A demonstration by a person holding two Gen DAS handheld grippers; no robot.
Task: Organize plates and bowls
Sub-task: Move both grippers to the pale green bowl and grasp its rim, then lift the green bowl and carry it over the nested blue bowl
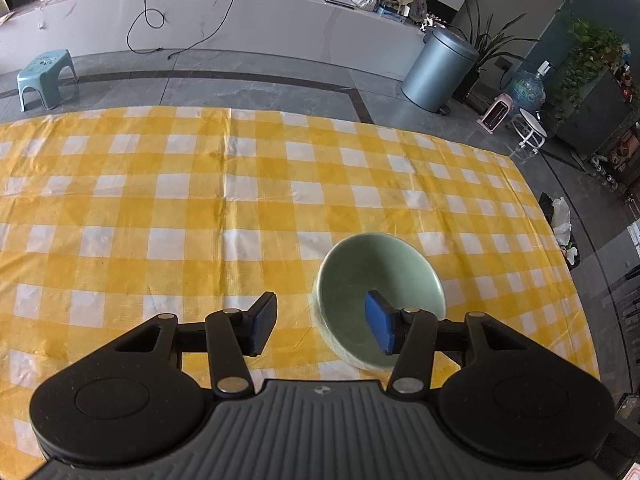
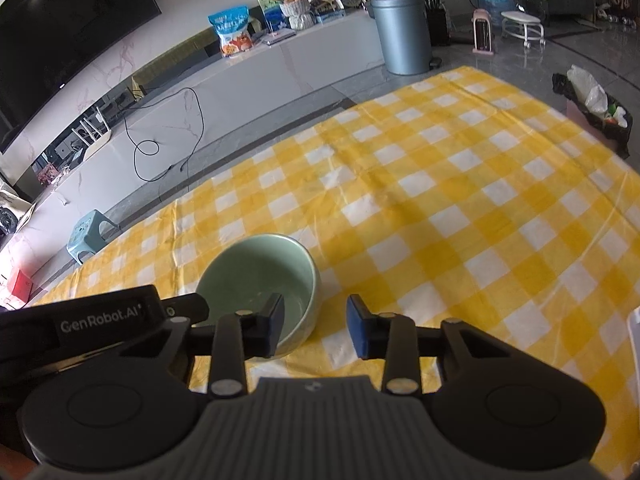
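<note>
A pale green bowl [image 1: 372,280] stands upright on the yellow-and-white checked tablecloth [image 1: 160,208]. My left gripper [image 1: 322,326] is open, its right finger over the bowl's inside and its left finger outside the near-left rim. The same bowl shows in the right wrist view [image 2: 260,272]. My right gripper [image 2: 316,326] is open, its left finger over the bowl's inside and its right finger outside the bowl's right wall. No plates are in view. The left gripper's black body [image 2: 100,320] shows at the left of the right wrist view.
The tablecloth [image 2: 460,208] spreads wide beyond the bowl. A white object edge [image 2: 634,332] shows at the right border. Off the table are a grey bin [image 1: 438,70], a blue stool [image 1: 46,76] and a bag-lined box [image 2: 596,112].
</note>
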